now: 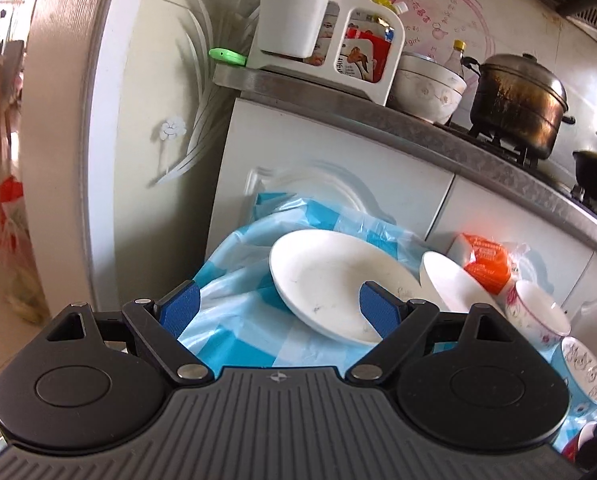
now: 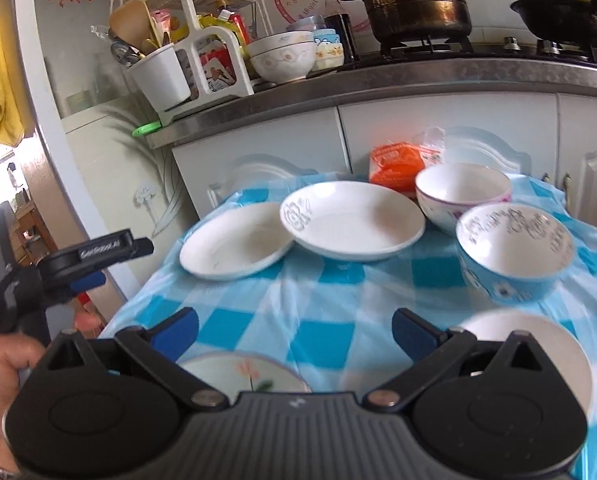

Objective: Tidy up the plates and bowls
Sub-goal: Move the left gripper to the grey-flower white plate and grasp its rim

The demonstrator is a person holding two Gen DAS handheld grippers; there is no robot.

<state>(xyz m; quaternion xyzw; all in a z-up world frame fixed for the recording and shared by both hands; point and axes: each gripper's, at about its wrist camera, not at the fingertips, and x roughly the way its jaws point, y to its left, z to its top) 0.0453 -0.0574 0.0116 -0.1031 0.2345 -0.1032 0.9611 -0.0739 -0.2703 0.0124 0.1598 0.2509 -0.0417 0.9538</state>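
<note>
Plates and bowls sit on the blue-checked tablecloth (image 2: 338, 320): a plain white plate (image 2: 234, 242) touching a flower-patterned plate (image 2: 358, 222), with a pink-rimmed bowl (image 2: 462, 196) and blue bowl (image 2: 514, 248) alongside. Left gripper (image 1: 278, 306) and right gripper (image 2: 294, 326) both hang spread wide, grasping nothing.

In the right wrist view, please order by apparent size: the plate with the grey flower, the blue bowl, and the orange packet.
Largest to smallest, as they look:
1. plate with the grey flower
2. blue bowl
3. orange packet
The blue bowl sits nearer the camera, so its true size against the plate is unsure.
</note>
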